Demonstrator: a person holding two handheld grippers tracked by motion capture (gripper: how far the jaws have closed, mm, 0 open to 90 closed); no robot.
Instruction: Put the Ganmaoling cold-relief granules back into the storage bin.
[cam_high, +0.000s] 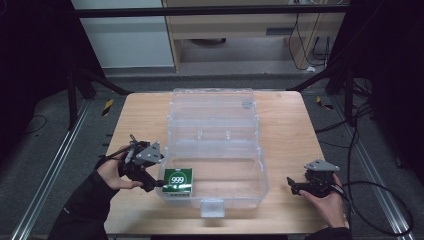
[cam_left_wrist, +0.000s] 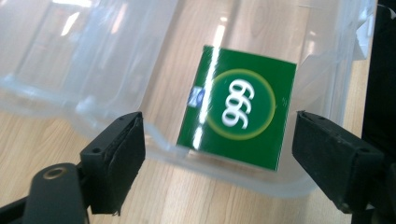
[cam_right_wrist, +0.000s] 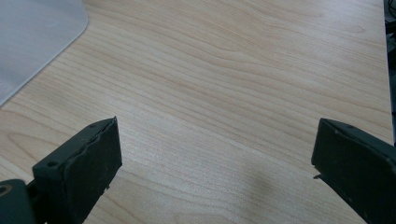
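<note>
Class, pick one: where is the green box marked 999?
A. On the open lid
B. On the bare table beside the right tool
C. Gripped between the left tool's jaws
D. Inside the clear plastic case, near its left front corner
D: the green box lies inside the clear case, with the left tool open beside it.

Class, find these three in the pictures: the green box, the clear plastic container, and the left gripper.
green box (cam_left_wrist: 238, 106), left gripper view, on its printed top face.
clear plastic container (cam_high: 212, 207), high view, on its front latch.
left gripper (cam_high: 159, 183), high view, midway between its open jaw tips.
</note>
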